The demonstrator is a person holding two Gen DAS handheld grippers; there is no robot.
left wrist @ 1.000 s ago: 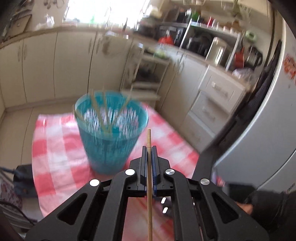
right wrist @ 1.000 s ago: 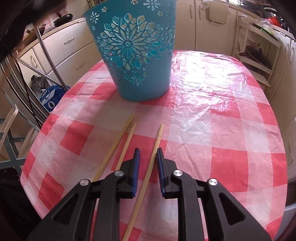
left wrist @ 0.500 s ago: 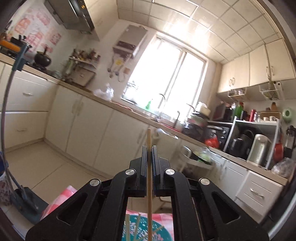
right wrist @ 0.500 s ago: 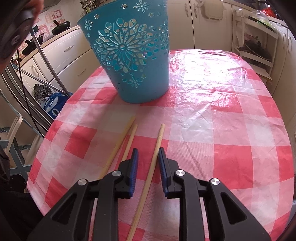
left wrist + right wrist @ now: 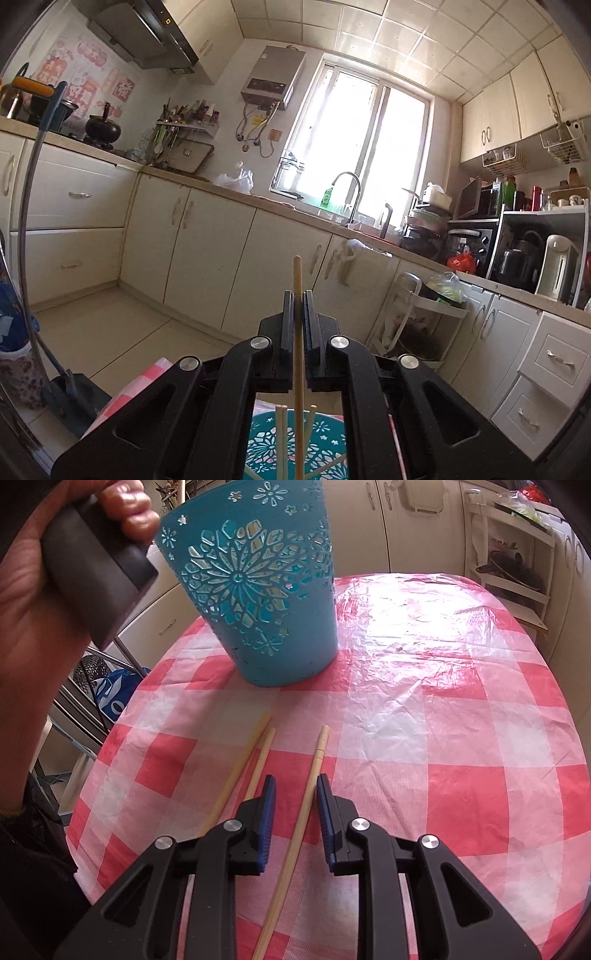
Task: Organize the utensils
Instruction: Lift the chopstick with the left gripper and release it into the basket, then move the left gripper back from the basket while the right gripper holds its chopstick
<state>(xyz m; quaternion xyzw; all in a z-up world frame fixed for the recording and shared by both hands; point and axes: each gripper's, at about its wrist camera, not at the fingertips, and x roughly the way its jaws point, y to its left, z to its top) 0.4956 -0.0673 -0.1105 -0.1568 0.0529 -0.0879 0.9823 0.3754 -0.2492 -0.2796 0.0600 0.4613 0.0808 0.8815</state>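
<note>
My left gripper (image 5: 298, 295) is shut on a wooden chopstick (image 5: 297, 332) held upright, its lower end over the blue cut-out basket (image 5: 295, 450), which holds several chopsticks. In the right wrist view the basket (image 5: 258, 602) stands on the red-checked tablecloth (image 5: 443, 738), with the hand holding the left gripper (image 5: 74, 565) above its left side. My right gripper (image 5: 295, 786) is open, its fingers either side of one chopstick (image 5: 310, 786) lying on the cloth. Two more chopsticks (image 5: 247, 771) lie just to its left.
Kitchen cabinets (image 5: 207, 251), a sink tap (image 5: 351, 195) and a shelf rack (image 5: 517, 561) surround the table. The table's left edge drops to chair frames and a blue bag (image 5: 110, 698).
The left gripper swung up from facing the basket to holding its chopstick upright above it. The right gripper stayed open over the same chopstick, shifting only slightly.
</note>
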